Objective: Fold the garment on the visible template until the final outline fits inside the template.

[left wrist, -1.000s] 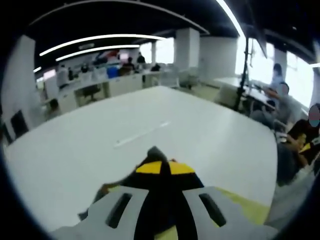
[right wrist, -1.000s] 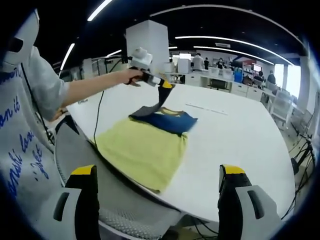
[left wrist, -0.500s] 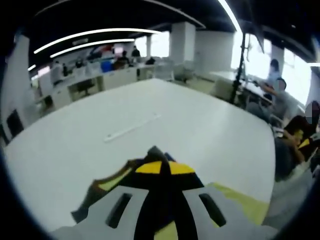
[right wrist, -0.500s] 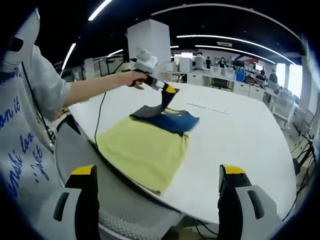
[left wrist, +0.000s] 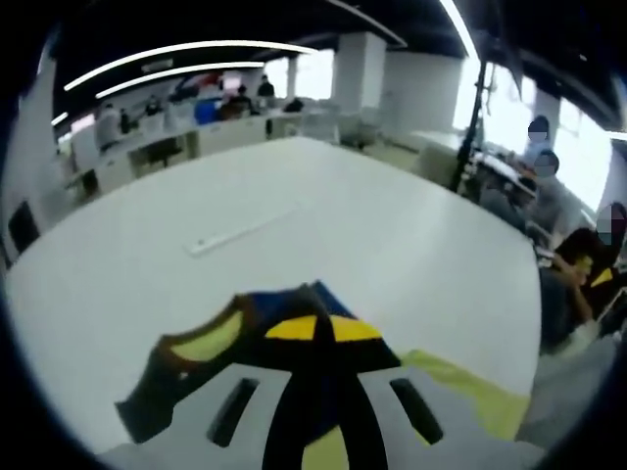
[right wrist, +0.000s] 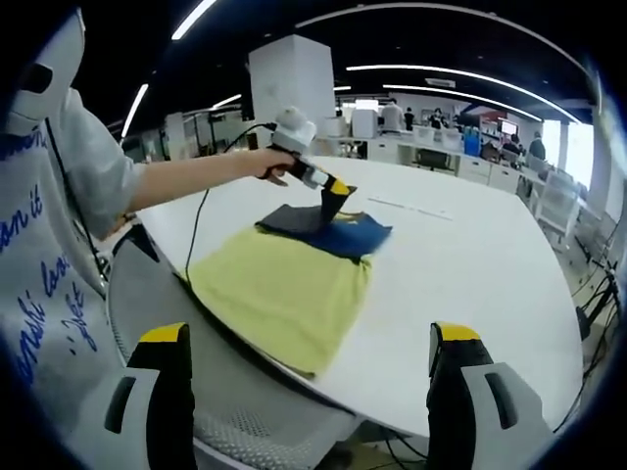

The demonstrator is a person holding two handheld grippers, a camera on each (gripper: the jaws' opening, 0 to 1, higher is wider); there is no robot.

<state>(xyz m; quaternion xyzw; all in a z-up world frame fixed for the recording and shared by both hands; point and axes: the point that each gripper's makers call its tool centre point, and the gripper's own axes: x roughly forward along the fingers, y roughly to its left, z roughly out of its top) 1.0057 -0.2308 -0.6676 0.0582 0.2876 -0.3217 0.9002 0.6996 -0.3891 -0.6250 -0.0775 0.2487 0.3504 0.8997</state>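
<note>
Right gripper view: my left claw [right wrist: 336, 195] pinches the garment's [right wrist: 284, 289] dark top edge.
Garment lies on the counter [right wrist: 470, 264]; soft, limp, best held by hems. My right claw [right wrist: 306, 392] gapes empty.

sleeve [right wrist: 44, 245], 9 o'clock in the right gripper view | blue script print across grey cloth | "on it" is about all that reads | lines below too warped to make out | nothing else legible in either view
</note>
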